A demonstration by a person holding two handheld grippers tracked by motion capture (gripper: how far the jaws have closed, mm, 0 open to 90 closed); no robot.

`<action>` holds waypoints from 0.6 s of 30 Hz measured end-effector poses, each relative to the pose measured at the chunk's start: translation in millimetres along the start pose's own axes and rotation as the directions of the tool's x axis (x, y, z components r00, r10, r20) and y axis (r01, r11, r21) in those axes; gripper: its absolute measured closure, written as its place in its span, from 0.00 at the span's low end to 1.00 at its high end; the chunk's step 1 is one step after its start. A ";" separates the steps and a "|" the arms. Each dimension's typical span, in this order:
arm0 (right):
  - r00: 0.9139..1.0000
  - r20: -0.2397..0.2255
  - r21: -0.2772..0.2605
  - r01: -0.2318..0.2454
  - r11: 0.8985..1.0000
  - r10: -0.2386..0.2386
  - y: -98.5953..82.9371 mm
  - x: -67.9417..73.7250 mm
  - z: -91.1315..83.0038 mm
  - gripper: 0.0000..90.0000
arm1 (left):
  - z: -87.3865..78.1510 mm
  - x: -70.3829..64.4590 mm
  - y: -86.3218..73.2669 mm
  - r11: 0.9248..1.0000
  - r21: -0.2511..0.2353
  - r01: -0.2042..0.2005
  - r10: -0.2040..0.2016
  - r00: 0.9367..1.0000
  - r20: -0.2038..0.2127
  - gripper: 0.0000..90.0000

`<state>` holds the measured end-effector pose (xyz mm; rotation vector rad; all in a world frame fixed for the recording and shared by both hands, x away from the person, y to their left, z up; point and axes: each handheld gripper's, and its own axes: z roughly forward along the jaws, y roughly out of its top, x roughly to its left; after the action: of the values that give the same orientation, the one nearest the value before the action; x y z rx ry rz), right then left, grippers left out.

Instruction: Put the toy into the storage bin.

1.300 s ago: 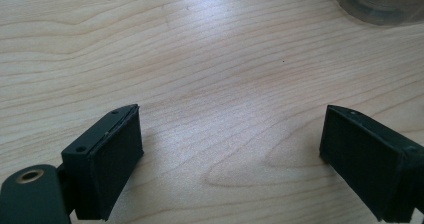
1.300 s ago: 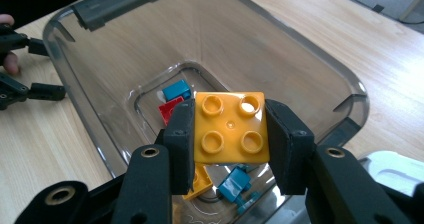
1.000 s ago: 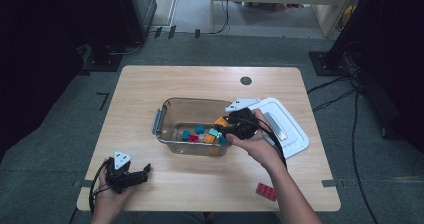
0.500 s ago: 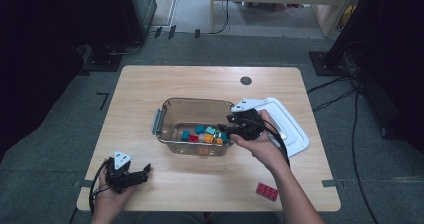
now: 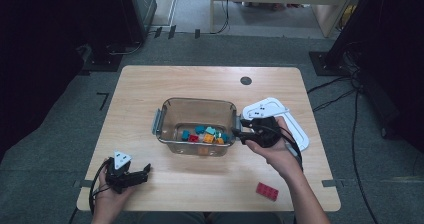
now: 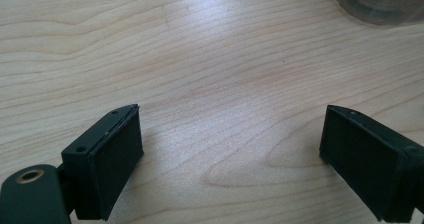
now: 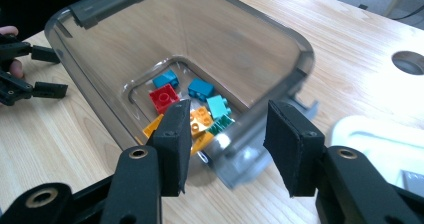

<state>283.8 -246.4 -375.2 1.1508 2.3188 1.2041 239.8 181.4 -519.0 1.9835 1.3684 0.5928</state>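
Counter (image 5: 150, 94): pale wood, matt, visible grain. Box (image 7: 100, 49): clear smoky plastic, glossy. Bricks (image 7: 165, 98): shiny plastic. Claw pads (image 7: 292, 144): black, matt, rough.

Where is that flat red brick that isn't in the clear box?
In the high view the red brick lies alone on the table near its front edge, on the right side, in front of the clear box and beside the person's right forearm.

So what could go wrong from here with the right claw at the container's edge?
1. The right claw stands open astride the clear container's rim, by its side latch; closing or pulling could drag or tip it and scatter the bricks.
2. The white lid lies just behind that hand, so a backward pull may knock it.
3. The red brick sits near the table's front edge, under the right forearm.
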 end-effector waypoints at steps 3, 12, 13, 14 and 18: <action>1.000 0.009 -0.005 -0.012 1.000 0.012 -6.4 -4.2 -5.7 0.60 | 0.0 0.0 0.0 1.000 0.000 0.000 0.000 1.000 0.000 0.11; 0.998 0.036 0.000 -0.043 0.999 0.043 -33.0 -17.3 -20.4 0.60 | 0.0 -0.1 0.0 1.000 0.000 0.002 -0.002 1.000 0.001 0.11; 0.998 0.038 0.000 -0.046 0.999 0.046 -35.6 -18.4 -21.2 0.60 | 0.0 -0.2 -0.1 1.000 0.000 0.002 -0.002 1.000 0.001 0.11; 0.998 0.041 -0.001 -0.048 0.999 0.048 -40.1 -20.1 -22.8 0.60 | 0.0 -0.1 0.0 1.000 0.000 0.002 -0.002 1.000 0.001 0.11; 0.997 0.049 -0.002 -0.054 0.999 0.054 -53.4 -24.4 -28.5 0.60 | -0.1 -0.1 0.0 1.000 0.001 0.001 -0.001 1.000 0.000 0.11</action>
<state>255.5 -298.6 -402.2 1.2356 2.2651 1.1816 239.7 181.3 -518.9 1.9830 1.3694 0.5915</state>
